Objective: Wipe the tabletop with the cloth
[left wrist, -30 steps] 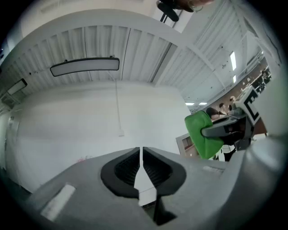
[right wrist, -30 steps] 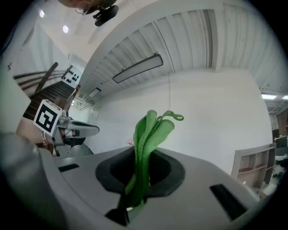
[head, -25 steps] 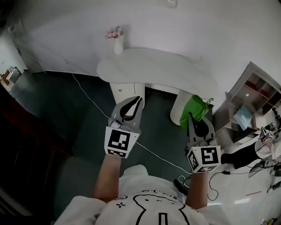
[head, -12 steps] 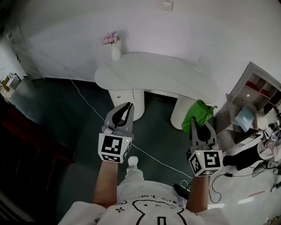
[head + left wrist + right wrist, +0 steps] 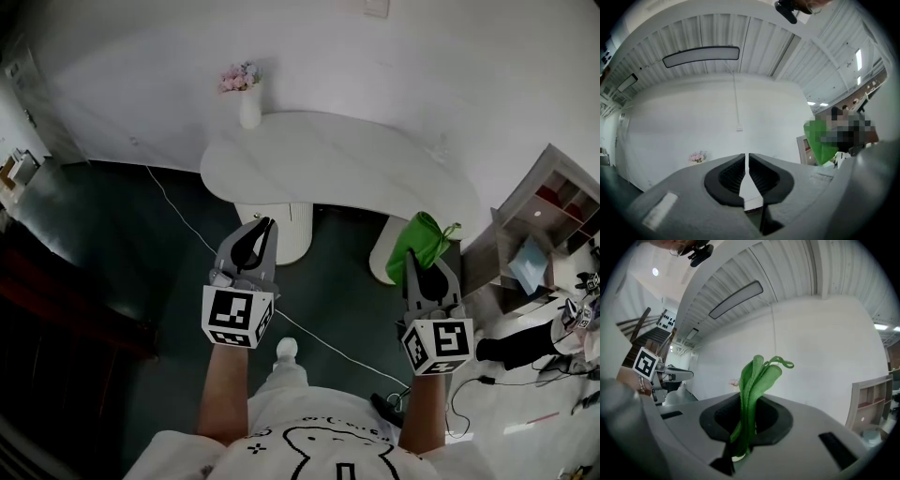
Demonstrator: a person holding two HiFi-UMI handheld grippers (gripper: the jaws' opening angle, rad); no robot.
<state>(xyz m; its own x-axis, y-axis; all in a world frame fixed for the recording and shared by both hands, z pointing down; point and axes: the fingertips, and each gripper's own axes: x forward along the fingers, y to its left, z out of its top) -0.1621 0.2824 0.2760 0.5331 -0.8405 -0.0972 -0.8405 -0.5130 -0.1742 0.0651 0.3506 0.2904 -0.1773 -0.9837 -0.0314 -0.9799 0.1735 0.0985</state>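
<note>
Head view, left to right. One vase (image 5: 248,105) of pink flowers stands at the 11 o'clock edge of the single white oval tabletop (image 5: 347,164), which rests on two ribbed pedestals. One white cable (image 5: 183,208) crosses the dark floor at 9 o'clock of the table.

Two hand-held grippers, each with one marker cube, are raised in front of the person, well short of the table. The left gripper (image 5: 265,225), at 6 o'clock of the tabletop, has its jaws brought together, with only a thin slit between the pads and nothing in them, as the left gripper view confirms (image 5: 746,157).

The right gripper (image 5: 411,255), at 5 o'clock of the tabletop, is clamped on the one green cloth (image 5: 420,236). In the right gripper view (image 5: 749,420) the cloth (image 5: 757,378) stands up from between the pads as a folded bunch, with a loop at its top. The cloth is in the air, not touching the table.

One open shelf unit (image 5: 548,220) stands at 3 o'clock.
</note>
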